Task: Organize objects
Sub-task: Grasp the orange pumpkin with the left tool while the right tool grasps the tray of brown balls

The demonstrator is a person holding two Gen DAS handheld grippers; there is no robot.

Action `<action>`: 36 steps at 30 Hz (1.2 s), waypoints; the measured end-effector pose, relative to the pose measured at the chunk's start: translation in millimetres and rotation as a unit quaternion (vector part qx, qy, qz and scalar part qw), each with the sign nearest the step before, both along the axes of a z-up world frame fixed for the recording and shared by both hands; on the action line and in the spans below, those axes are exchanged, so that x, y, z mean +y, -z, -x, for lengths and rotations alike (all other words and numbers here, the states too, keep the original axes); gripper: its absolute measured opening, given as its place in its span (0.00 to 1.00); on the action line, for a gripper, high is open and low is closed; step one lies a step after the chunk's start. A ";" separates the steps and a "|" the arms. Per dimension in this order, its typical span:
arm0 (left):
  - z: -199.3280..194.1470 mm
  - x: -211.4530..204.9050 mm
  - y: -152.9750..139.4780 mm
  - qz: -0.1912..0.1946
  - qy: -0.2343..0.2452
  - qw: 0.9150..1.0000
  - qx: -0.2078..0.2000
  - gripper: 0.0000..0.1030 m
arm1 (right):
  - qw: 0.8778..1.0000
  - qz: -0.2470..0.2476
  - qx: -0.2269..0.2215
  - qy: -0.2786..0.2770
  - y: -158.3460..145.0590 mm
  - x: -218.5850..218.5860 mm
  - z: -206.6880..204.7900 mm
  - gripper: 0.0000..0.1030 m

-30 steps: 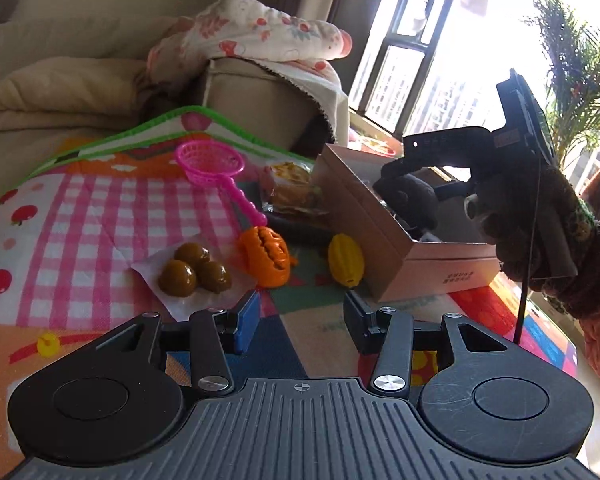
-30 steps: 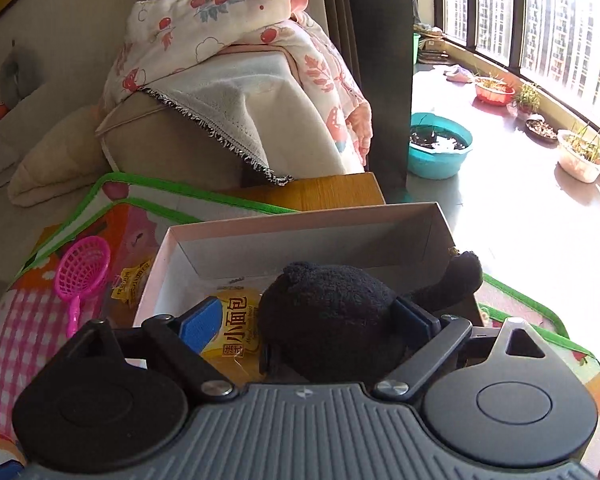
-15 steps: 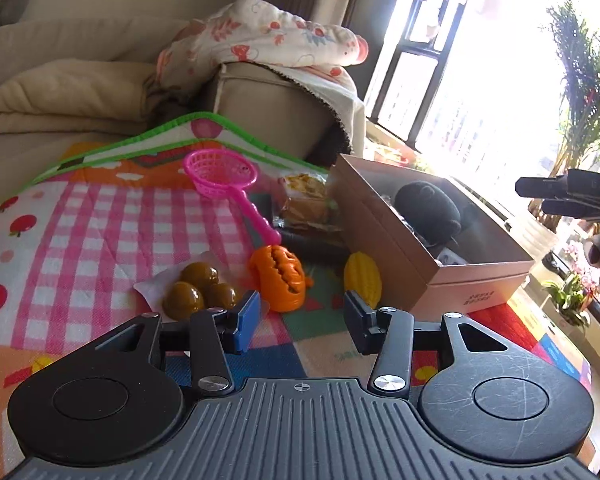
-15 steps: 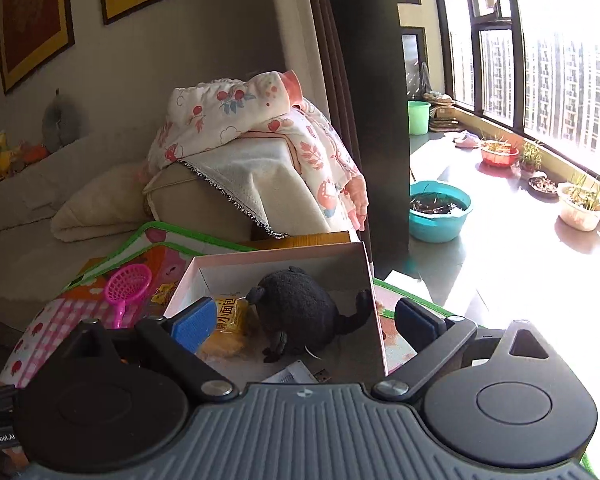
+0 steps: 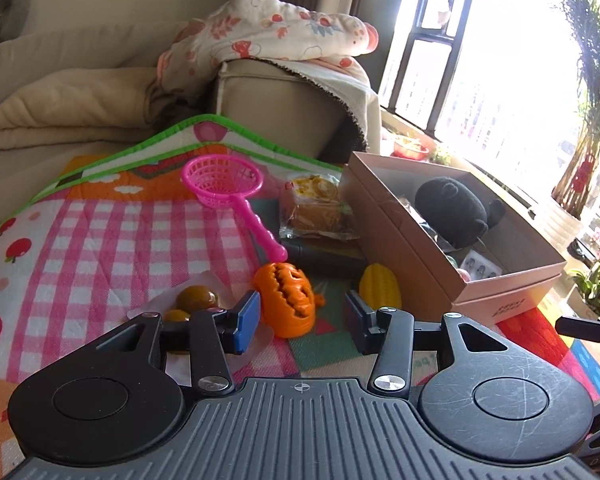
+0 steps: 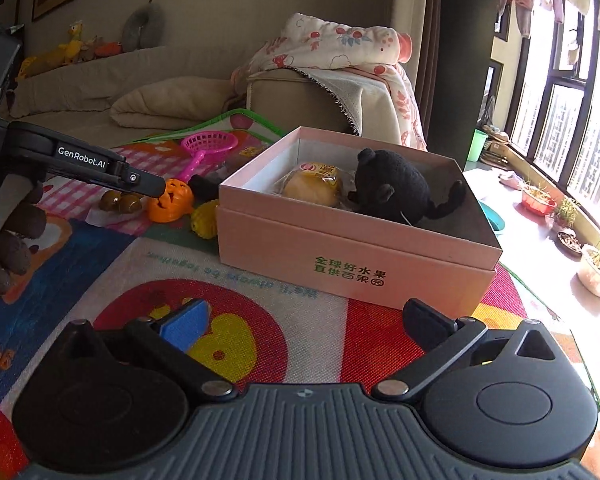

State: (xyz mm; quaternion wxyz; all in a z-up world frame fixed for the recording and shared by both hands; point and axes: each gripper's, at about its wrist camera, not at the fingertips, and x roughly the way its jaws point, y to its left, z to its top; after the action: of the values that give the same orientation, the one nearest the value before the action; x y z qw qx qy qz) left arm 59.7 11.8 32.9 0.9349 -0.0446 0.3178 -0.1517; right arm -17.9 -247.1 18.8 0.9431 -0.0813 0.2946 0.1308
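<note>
A pink box [image 6: 352,256] stands on the play mat with a black plush toy [image 6: 396,186] and a wrapped bun [image 6: 312,184] inside. My right gripper [image 6: 306,320] hovers over the mat in front of the box, jaws opening wide, nothing between them. An orange pumpkin toy [image 5: 288,300] lies just ahead of my left gripper [image 5: 302,320], whose jaws stand apart without touching it. A yellow corn toy [image 5: 380,288] rests against the box [image 5: 400,232]. From the right wrist, the left gripper [image 6: 156,188] reaches toward the pumpkin [image 6: 172,200].
Brown balls [image 5: 196,298] lie on a paper left of the pumpkin. A pink strainer [image 5: 224,180], a bread packet [image 5: 316,208] and a dark object [image 5: 324,256] sit behind. A sofa with blankets [image 5: 268,40] borders the mat; windows and plant pots [image 6: 596,272] are right.
My right gripper let go of the black plush toy in the box, drew back from the box and opened wider. My left gripper edged closer to the pumpkin.
</note>
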 end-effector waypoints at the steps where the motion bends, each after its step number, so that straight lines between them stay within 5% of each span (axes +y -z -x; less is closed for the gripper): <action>1: -1.9 -2.0 1.1 -0.008 -0.002 1.000 -0.001 0.49 | 1.000 0.004 0.003 0.001 1.2 1.1 -1.0 1.00; 11: -35.2 -23.2 18.4 -0.053 -0.018 0.998 0.010 0.49 | 1.000 0.005 0.007 0.001 3.9 2.5 -3.2 1.00; 13: -33.5 -23.3 19.7 -0.055 -0.016 0.998 0.009 0.40 | 1.000 0.008 0.008 0.001 4.0 3.5 -3.5 1.00; 18: 2.4 -4.8 14.8 -0.007 0.003 1.000 0.029 0.38 | 1.000 0.015 -0.006 0.001 -0.9 13.6 0.4 1.00; 23: 59.5 29.0 12.5 0.018 0.021 0.999 0.037 0.38 | 0.998 0.004 -0.017 -0.061 -11.0 51.0 3.8 1.00; 27: 75.3 66.7 7.7 0.014 -0.041 0.999 0.014 0.38 | 0.995 -0.004 -0.010 -0.102 -17.4 90.3 -6.8 1.00; 31: 74.6 104.2 3.8 0.052 -0.092 0.994 0.010 0.38 | 0.992 -0.009 0.002 -0.128 -19.6 126.0 -19.7 1.00; 36: 83.0 133.6 -1.5 0.073 -0.125 0.989 -0.011 0.38 | 0.989 -0.028 0.064 -0.127 -8.2 168.6 -51.0 1.00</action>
State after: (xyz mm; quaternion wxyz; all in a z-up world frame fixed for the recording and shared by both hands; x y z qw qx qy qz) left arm -23.3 145.3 34.4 0.9441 -0.1505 0.2878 -0.0570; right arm 33.1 -78.5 27.0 0.9001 -0.0827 0.3378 0.2625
